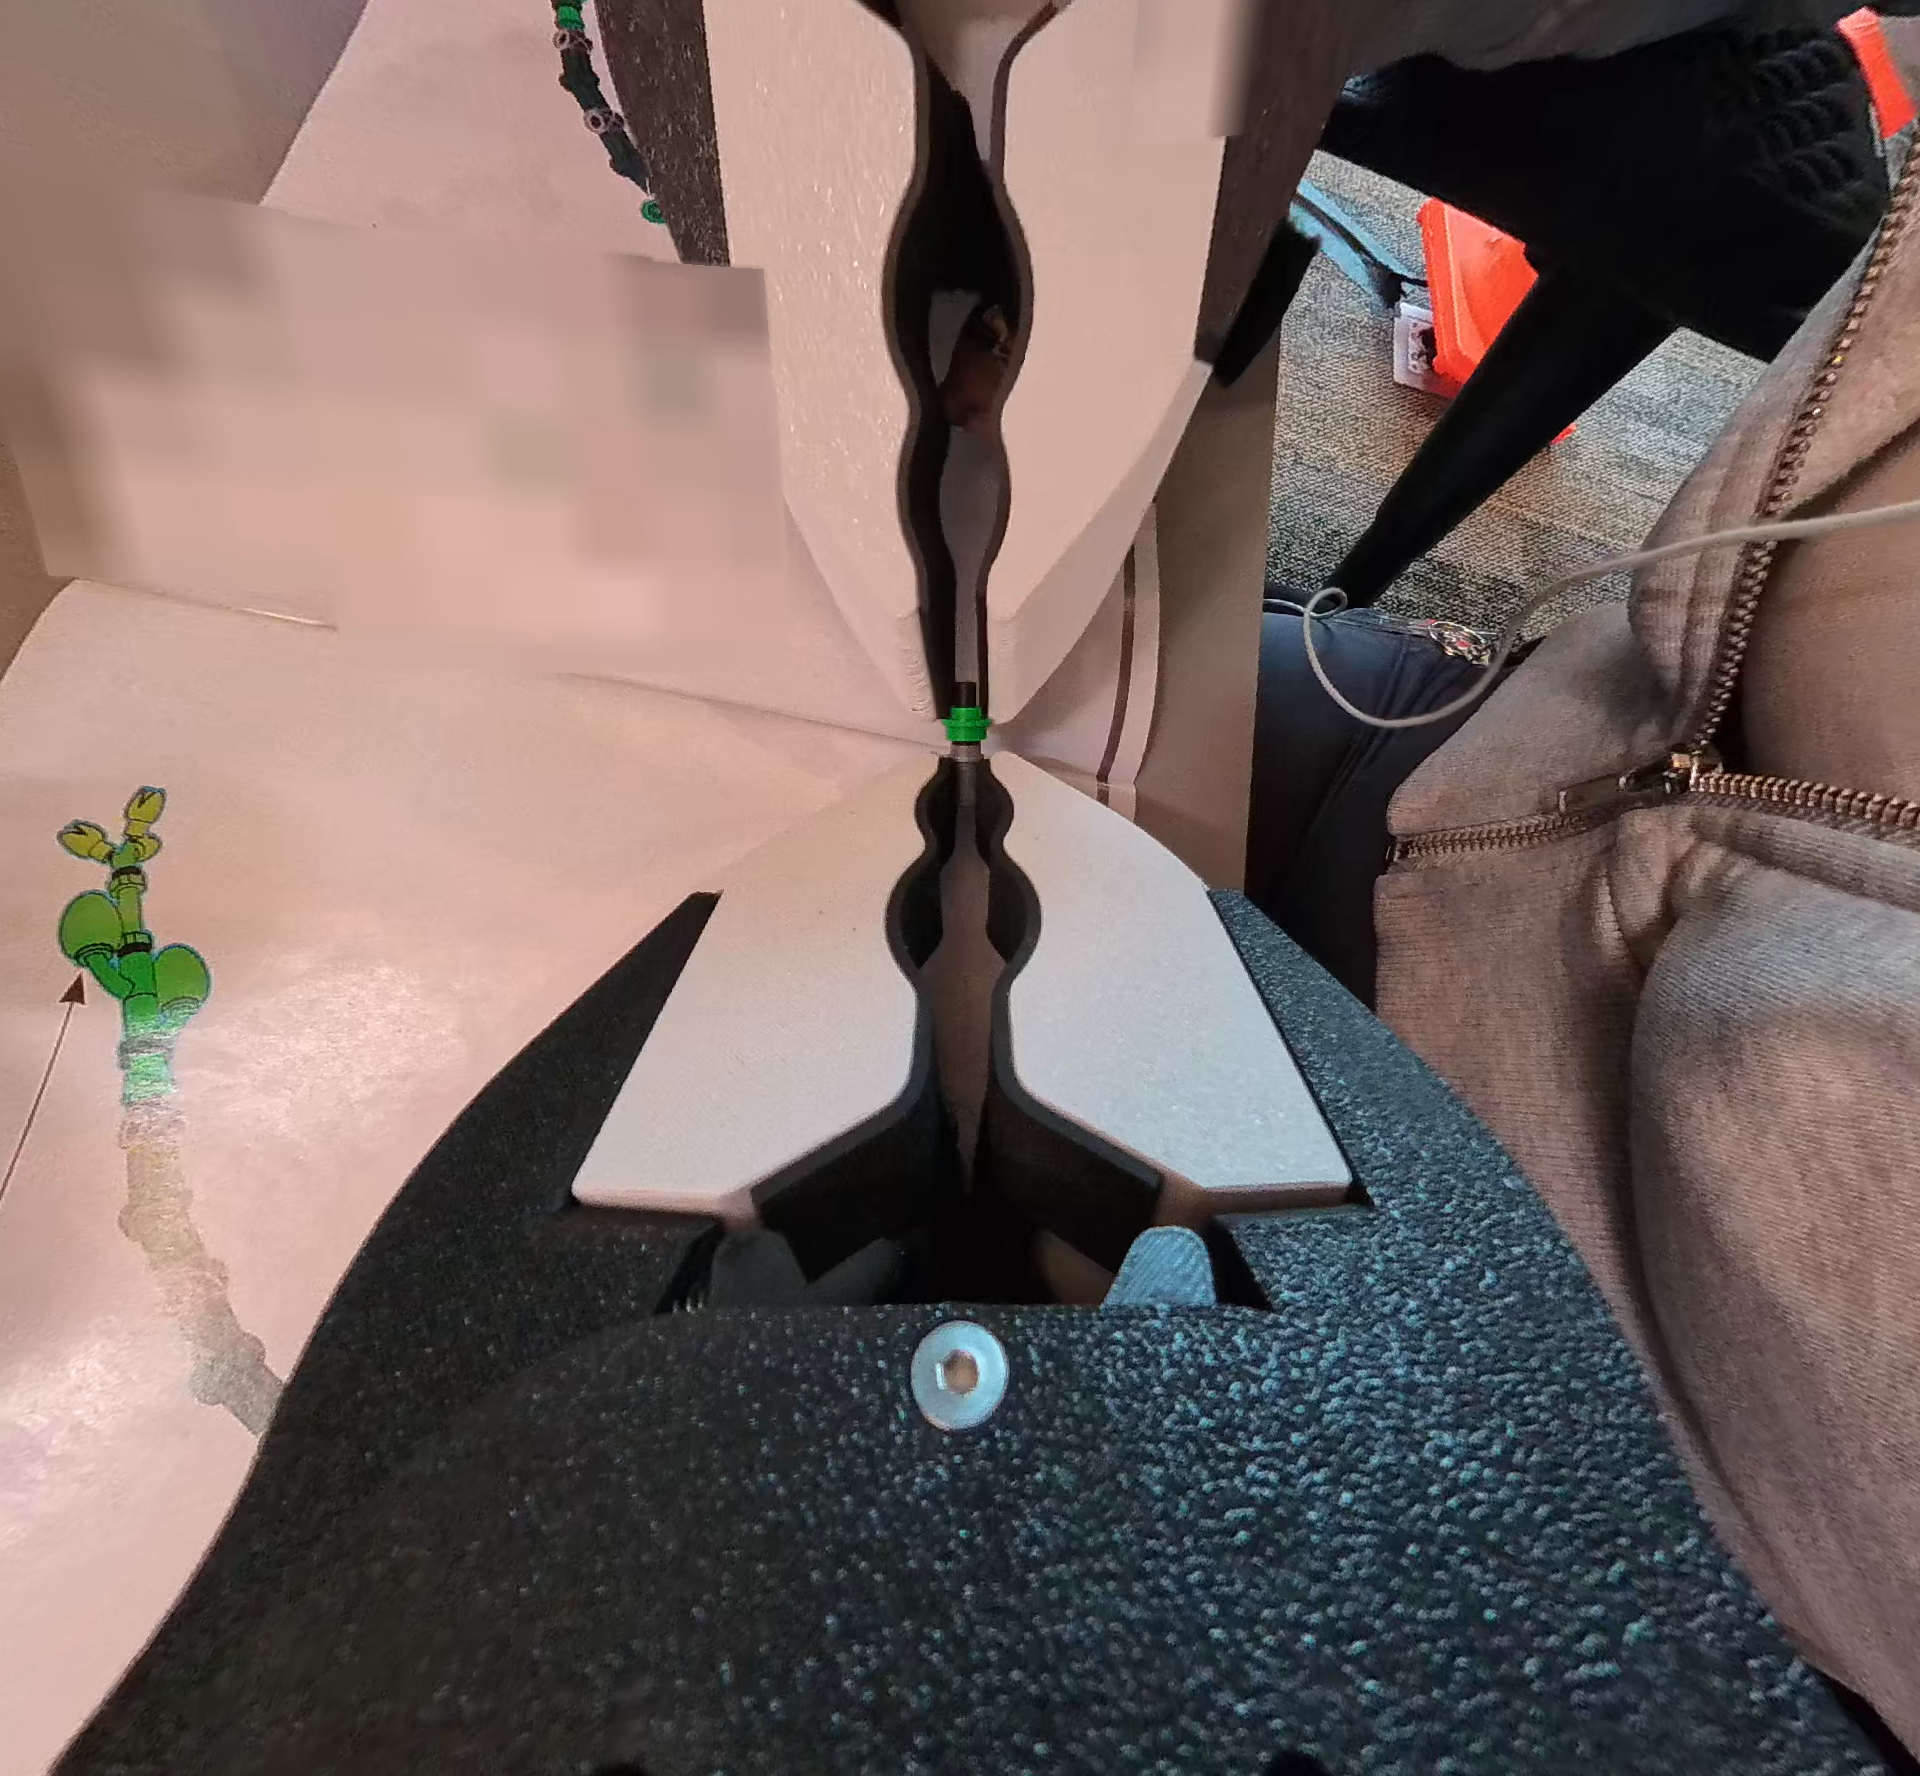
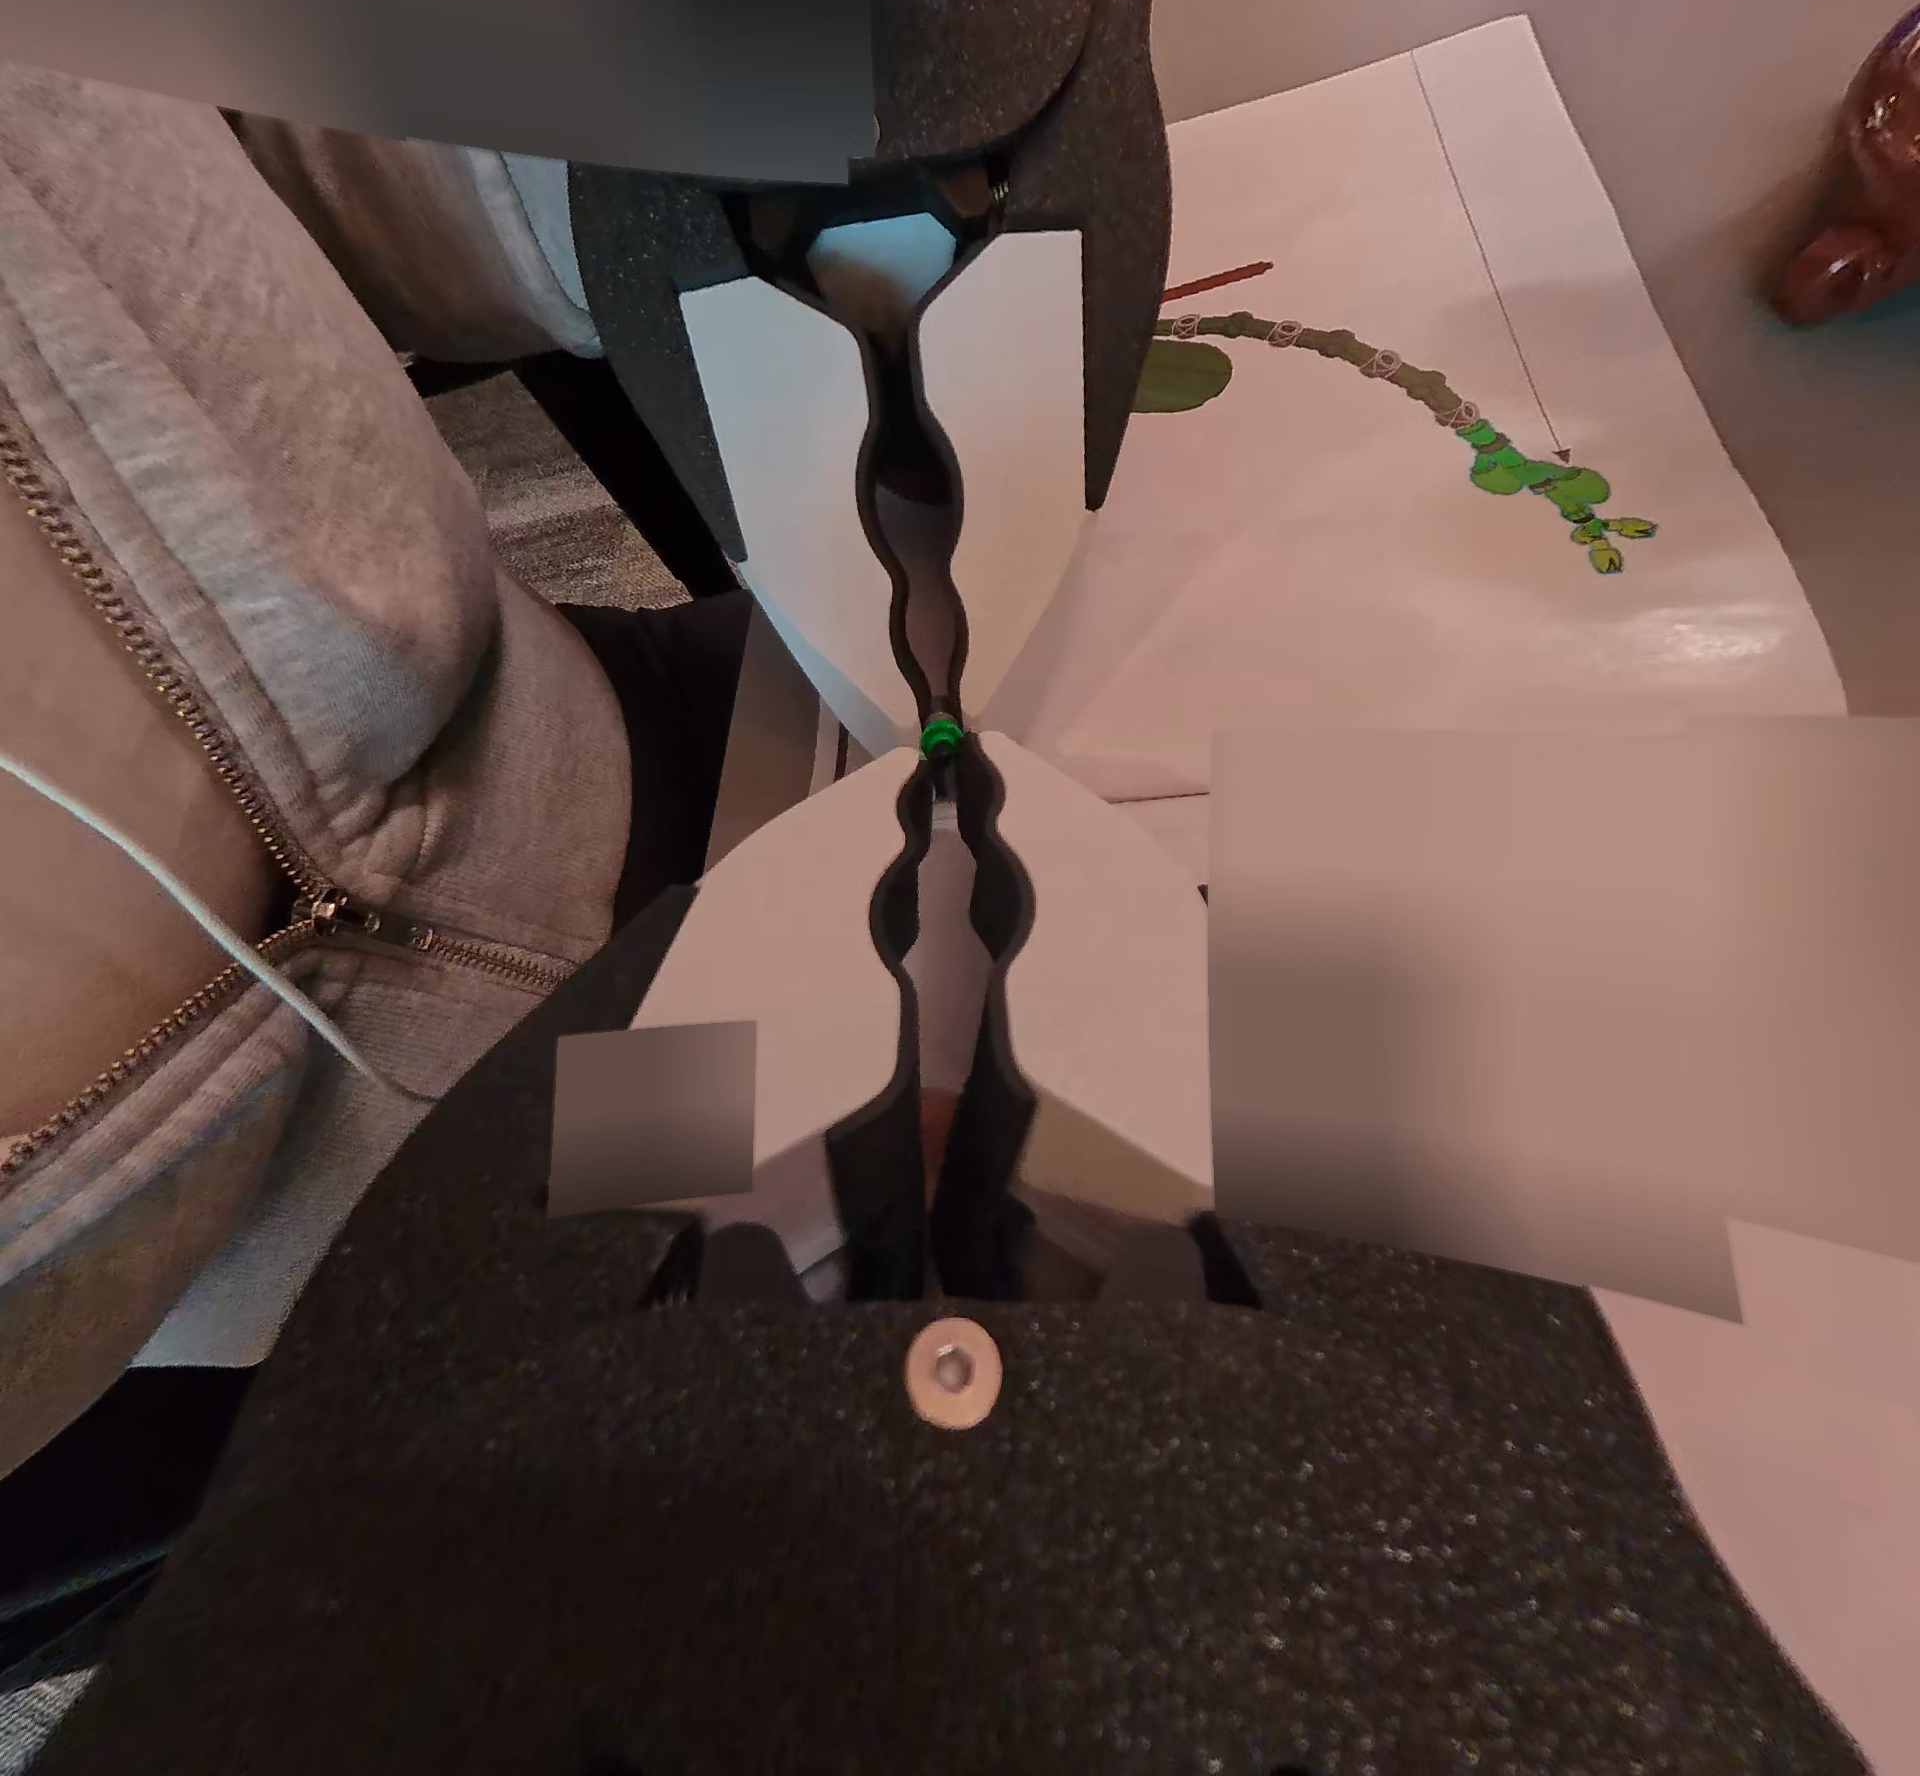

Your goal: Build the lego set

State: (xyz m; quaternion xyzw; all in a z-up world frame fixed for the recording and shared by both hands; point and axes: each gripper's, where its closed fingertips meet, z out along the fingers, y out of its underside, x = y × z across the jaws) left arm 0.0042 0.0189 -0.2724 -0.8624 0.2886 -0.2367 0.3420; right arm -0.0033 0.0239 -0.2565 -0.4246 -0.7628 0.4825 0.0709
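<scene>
both grippers met tip to tip on one small green plastic collar on a thin dark pin [image 1: 964, 727]. the left gripper [image 1: 966, 762] pinched its lower end, the right gripper [image 2: 940, 758] its other end. behind the collar lay a white printed sheet with a green stem drawing [image 2: 1538, 479]; beside it, a grey zipped hoodie [image 1: 1714, 895].

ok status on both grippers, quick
Left gripper and right gripper tip to tip, both shut on small green-collared pin. Printed sheet beneath.

Each wrist camera looks along its own tongs, facing the other closely; both share the printed sheet [image 1: 312, 895].
</scene>
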